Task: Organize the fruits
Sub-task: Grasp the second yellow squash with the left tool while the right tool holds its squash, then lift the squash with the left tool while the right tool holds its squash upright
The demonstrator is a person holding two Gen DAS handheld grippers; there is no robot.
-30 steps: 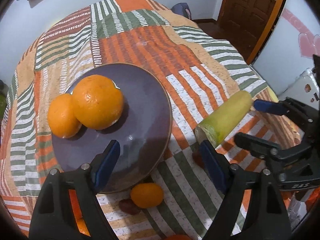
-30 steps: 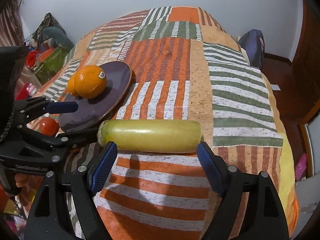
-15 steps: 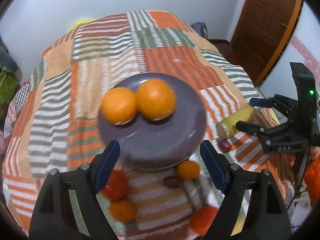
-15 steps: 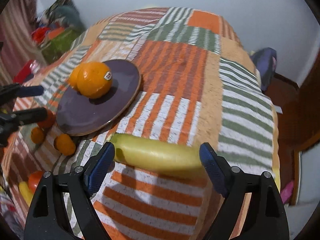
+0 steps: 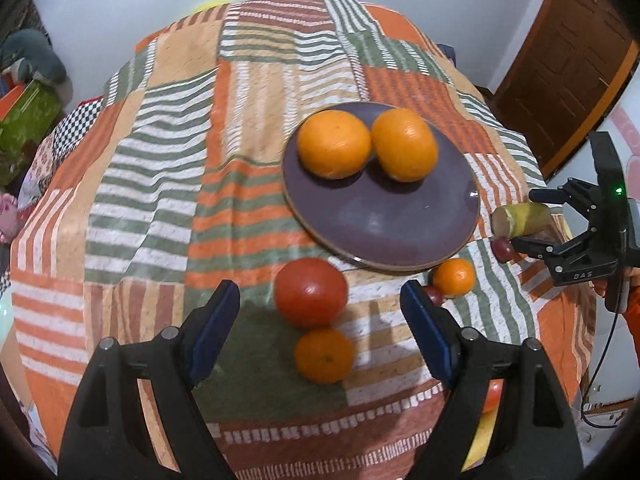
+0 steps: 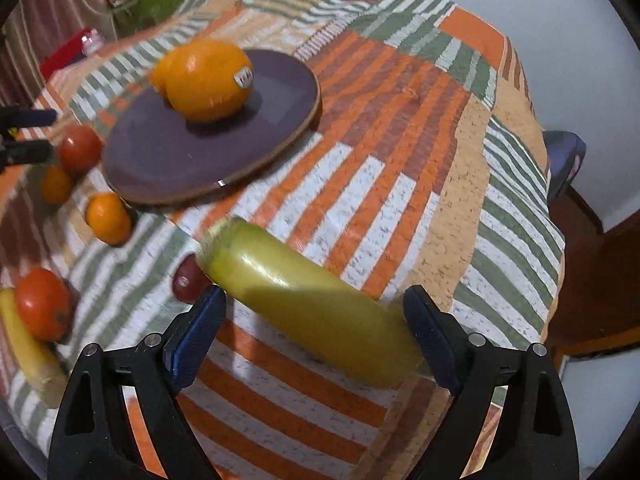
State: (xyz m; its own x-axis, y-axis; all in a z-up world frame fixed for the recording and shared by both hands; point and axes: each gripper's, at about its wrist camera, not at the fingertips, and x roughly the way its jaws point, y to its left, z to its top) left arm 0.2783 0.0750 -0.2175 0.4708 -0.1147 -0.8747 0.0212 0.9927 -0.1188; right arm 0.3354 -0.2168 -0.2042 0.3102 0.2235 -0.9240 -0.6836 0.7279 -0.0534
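Note:
A purple plate point(image 5: 400, 216) on the striped bedspread holds two big oranges point(image 5: 334, 144). In front of it lie a red tomato point(image 5: 310, 290), a small orange point(image 5: 323, 355) and another small orange point(image 5: 454, 277). My left gripper point(image 5: 320, 320) is open, with the tomato and small orange between its fingers. My right gripper point(image 6: 314, 324) is open around a yellow-green squash point(image 6: 304, 300) lying on the bed; it also shows in the left wrist view point(image 5: 528, 220). The plate point(image 6: 160, 160) shows in the right wrist view too.
A dark red plum point(image 6: 186, 280), a second tomato point(image 6: 42, 302) and a banana point(image 6: 28, 352) lie near the bed's front edge. Boxes and toys point(image 5: 28, 108) stand left of the bed. A wooden door point(image 5: 568, 60) is at the right.
My left gripper has pulled back and swung left, so the tomato and small orange now lie between its fingers. My right gripper has closed in on the squash, which now lies diagonally.

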